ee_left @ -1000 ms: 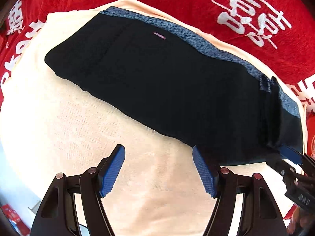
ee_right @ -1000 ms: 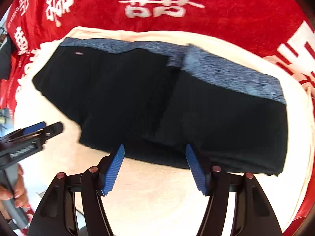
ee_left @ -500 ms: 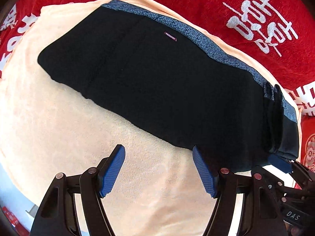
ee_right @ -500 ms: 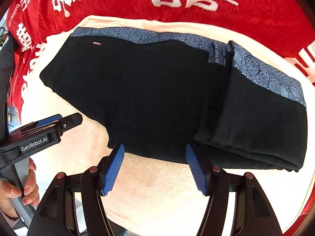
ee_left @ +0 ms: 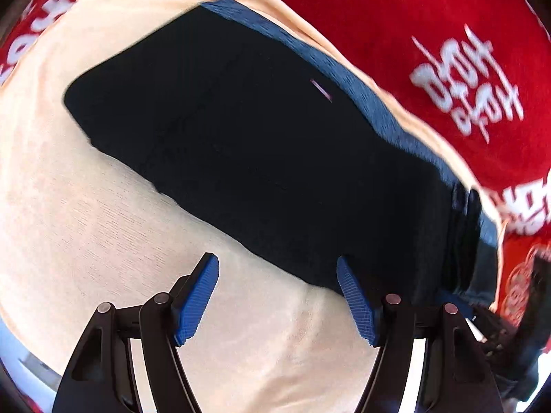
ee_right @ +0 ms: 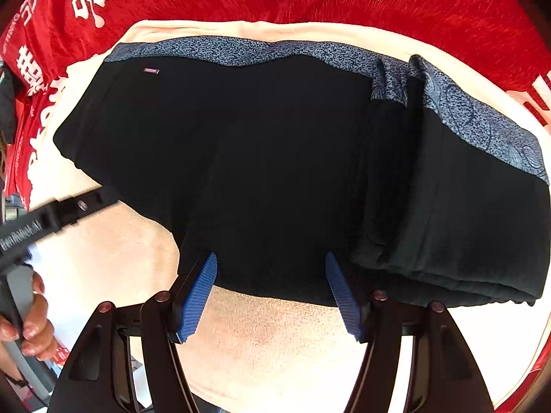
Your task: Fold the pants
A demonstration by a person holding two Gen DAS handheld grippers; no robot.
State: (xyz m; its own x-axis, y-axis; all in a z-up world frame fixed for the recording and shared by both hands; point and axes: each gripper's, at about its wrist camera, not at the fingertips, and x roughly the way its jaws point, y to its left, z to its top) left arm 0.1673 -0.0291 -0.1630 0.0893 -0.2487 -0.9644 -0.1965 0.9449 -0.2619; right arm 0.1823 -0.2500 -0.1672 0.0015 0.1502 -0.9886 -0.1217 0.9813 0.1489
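Black pants (ee_right: 275, 158) with blue-grey patterned waistband (ee_right: 241, 51) lie flat on cream towel (ee_right: 275, 337) over red cloth (ee_right: 447, 7); waistband along towel's far edge, one end folded over in thick stack near right edge. Left tongs (ee_left: 277, 296) wide apart, empty, above towel at pants' near hem. Right tongs (ee_right: 270, 292) wide apart, empty, straddling near hem. Hand (ee_right: 31, 323) grips left handle.

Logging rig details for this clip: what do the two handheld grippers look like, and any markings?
Both the left gripper and right gripper have black plastic linkage arms with small round metal pivot pins and ribbed blue pads on the fingers. Seen from the right wrist, the left gripper's black body carries white lettering, blurred here. The hand gripping it has glossy nails; no sleeve shows.
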